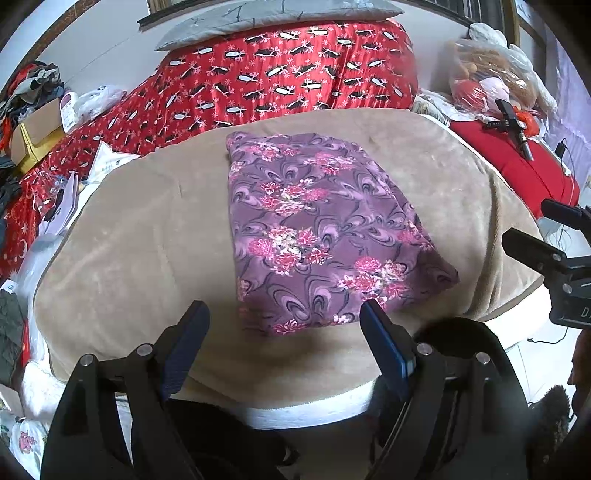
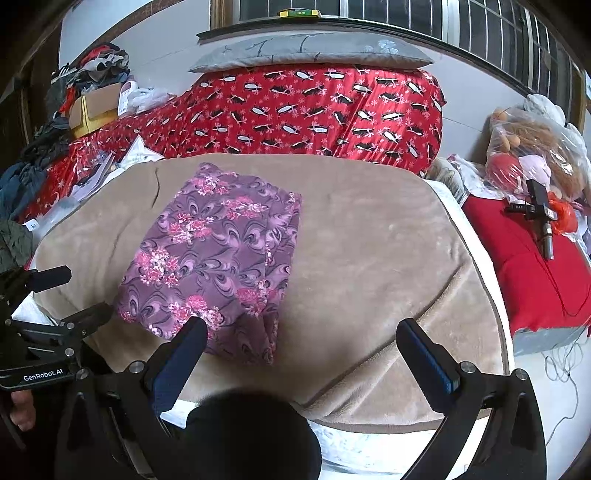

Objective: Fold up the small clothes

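A purple garment with pink flowers (image 1: pixel 314 229) lies folded into a long rectangle on the beige blanket (image 1: pixel 147 236). My left gripper (image 1: pixel 284 314) hovers open just before the garment's near edge, nothing between its blue pads. In the right wrist view the same garment (image 2: pixel 218 266) sits left of centre on the blanket (image 2: pixel 369 266). My right gripper (image 2: pixel 306 332) is open above the near edge of the blanket, its left finger (image 2: pixel 184 354) close to the garment's near corner. Each gripper shows in the other's view: the right one (image 1: pixel 546 236), the left one (image 2: pixel 74 295).
A red patterned quilt (image 1: pixel 280 74) with a grey pillow (image 1: pixel 266 18) lies behind the blanket. Boxes and piled clothes (image 1: pixel 33 110) crowd the far left. A red cushion (image 2: pixel 532 273) with a black tool (image 2: pixel 539 214) and a plastic bag of toys (image 2: pixel 535 147) sit at the right.
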A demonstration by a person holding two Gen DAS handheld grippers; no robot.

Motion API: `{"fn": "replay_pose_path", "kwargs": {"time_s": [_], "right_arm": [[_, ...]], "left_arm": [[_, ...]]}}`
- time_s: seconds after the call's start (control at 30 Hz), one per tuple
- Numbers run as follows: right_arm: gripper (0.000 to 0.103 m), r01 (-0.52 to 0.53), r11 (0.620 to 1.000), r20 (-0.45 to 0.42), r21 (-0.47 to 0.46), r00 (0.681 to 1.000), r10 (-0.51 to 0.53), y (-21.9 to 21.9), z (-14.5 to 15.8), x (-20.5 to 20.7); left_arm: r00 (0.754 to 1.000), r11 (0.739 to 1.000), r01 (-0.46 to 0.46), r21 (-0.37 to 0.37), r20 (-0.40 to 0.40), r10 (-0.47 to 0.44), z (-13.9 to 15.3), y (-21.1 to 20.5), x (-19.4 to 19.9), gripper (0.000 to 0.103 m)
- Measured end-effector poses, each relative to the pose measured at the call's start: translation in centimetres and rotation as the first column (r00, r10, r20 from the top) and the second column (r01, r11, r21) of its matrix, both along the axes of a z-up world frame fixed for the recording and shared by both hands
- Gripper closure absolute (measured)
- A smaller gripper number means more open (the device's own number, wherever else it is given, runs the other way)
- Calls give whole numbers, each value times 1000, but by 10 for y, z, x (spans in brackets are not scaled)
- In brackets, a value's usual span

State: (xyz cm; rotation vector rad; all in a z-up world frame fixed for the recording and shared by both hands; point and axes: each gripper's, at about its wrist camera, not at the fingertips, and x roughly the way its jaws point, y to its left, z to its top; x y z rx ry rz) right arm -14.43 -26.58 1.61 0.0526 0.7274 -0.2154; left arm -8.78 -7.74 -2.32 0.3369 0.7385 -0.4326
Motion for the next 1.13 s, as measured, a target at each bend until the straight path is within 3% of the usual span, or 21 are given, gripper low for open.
{"fn": "replay_pose_path", "kwargs": {"time_s": [0.57, 0.83, 1.13], "right_arm": [[0, 11, 1000, 5, -2, 1000, -11, -6, 2, -3], [0, 7, 1000, 3, -5, 1000, -7, -5, 2, -3], [0, 8, 1000, 3, -4, 1000, -8, -5, 1, -2]], "left_arm": [[1000, 1000, 20, -13, -16, -20, 4, -2, -2, 19], [995, 997, 64, -40, -74, -66, 5, 0, -1, 17], [996, 996, 82, -33, -31, -83, 12, 0, -4, 17]]}}
